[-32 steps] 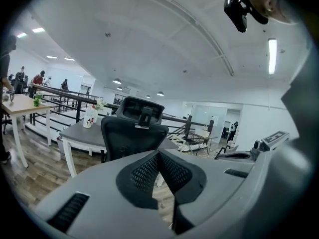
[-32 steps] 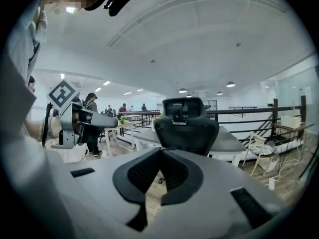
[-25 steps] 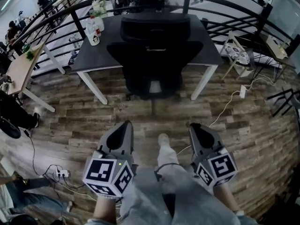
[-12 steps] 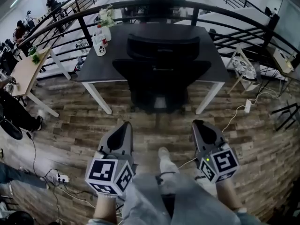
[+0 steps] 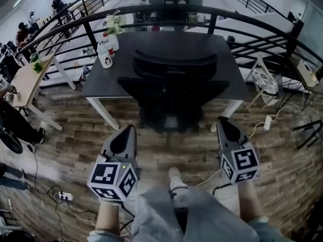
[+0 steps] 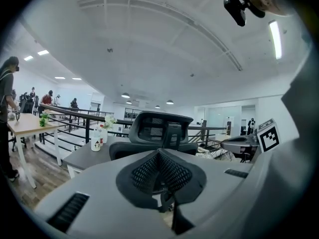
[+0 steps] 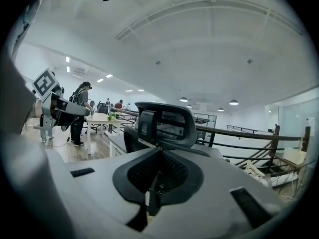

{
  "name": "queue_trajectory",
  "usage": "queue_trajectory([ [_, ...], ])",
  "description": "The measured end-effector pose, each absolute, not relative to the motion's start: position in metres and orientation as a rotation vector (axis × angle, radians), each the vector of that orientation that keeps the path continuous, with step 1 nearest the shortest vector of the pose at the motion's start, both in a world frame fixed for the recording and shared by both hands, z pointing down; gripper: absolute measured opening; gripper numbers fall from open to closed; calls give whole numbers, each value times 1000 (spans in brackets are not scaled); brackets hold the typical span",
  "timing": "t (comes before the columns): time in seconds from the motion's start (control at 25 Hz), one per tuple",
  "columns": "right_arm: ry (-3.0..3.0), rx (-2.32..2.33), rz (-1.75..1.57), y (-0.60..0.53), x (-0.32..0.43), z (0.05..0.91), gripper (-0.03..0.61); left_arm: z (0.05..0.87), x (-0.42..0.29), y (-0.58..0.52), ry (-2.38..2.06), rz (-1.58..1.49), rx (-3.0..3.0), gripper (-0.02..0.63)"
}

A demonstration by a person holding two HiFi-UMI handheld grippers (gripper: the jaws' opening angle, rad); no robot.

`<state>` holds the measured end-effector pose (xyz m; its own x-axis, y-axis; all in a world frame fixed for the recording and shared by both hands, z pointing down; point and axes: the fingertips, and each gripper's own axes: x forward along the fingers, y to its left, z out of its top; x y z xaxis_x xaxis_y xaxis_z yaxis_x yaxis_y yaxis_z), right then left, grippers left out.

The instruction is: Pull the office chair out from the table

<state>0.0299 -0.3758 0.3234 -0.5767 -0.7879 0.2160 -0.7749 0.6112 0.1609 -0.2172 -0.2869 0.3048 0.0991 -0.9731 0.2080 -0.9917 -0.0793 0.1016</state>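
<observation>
Left tool [image 5: 128, 131] and right tool [image 5: 222, 121], jaws together on nothing and held near level at either side of the person's legs, both face the office chair [image 5: 174, 87] straight ahead (backrest crosswise, seat tucked under the desk [image 5: 98, 77]), the right apparently slightly nearer.

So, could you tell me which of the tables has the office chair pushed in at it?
The dark-topped table with white legs, straight ahead; the office chair sits at its near edge. The light wooden table stands off to the left.
</observation>
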Motion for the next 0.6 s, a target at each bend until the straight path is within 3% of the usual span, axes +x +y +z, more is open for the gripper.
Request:
queue_trajectory([
  [0.36, -2489, 1241, -233, -453, 29, 326, 2, 299, -259, -358, -2224, 271, 2155, 11],
  [0.6, -2396, 1161, -364, -485, 22, 339, 66, 311, -282, -399, -2359, 597, 2184, 12],
])
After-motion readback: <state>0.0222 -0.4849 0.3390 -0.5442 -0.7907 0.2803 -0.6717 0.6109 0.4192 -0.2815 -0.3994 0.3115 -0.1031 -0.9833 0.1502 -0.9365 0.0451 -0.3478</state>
